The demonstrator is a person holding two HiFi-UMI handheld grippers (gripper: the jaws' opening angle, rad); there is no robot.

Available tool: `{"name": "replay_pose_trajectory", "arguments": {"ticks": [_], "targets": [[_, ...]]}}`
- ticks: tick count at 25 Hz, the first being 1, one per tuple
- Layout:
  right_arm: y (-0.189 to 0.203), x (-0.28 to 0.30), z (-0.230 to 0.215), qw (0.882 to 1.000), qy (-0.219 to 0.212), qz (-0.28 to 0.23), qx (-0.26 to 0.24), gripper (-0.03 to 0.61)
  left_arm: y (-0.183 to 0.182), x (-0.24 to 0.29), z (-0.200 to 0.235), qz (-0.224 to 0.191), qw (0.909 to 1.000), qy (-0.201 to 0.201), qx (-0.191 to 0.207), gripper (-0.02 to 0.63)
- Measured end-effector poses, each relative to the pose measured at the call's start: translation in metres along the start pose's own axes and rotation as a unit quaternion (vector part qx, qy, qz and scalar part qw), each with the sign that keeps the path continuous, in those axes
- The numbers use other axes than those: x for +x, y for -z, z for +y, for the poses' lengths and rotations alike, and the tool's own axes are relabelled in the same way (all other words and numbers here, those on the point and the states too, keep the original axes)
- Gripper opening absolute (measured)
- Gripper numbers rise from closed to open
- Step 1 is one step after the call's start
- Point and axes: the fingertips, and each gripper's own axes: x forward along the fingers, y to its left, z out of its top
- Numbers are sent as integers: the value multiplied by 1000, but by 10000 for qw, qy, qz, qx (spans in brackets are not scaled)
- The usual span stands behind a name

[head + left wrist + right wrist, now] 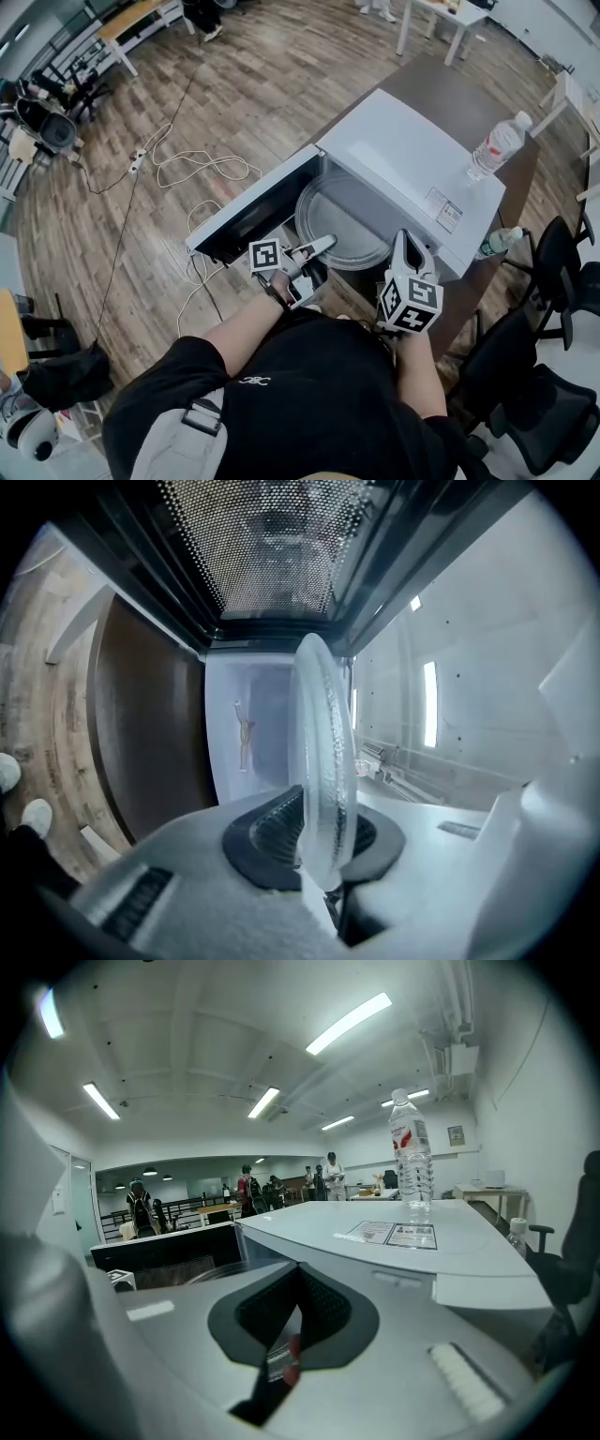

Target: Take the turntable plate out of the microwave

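Observation:
The white microwave [412, 155] stands on a brown table with its door [246, 217] swung open to the left. The clear glass turntable plate [339, 223] lies in the cavity mouth, its front part sticking out. My left gripper [322, 246] is shut on the plate's near rim. In the left gripper view the plate [323, 752] shows edge-on between the black pads [272, 832] of that gripper [321, 832]. My right gripper [406, 242] is at the microwave's front right corner, jaws together and holding nothing. In its own view the right gripper [295, 1321] looks over the microwave top [422, 1246].
A water bottle [498, 143] stands on the microwave's top, also in the right gripper view as the bottle [411, 1152]. A second bottle [497, 244] sits beside the microwave. Office chairs [553, 281] crowd the right. Cables [192, 169] trail over the wood floor. Several people [248, 1190] stand far off.

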Motion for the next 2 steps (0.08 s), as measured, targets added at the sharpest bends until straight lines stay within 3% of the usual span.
{"name": "replay_pose_trajectory", "arguments": {"ticks": [2], "targets": [[0, 0, 0, 10000, -4, -1, 5, 6, 1, 1, -2, 9, 10000, 45, -18, 37]]}}
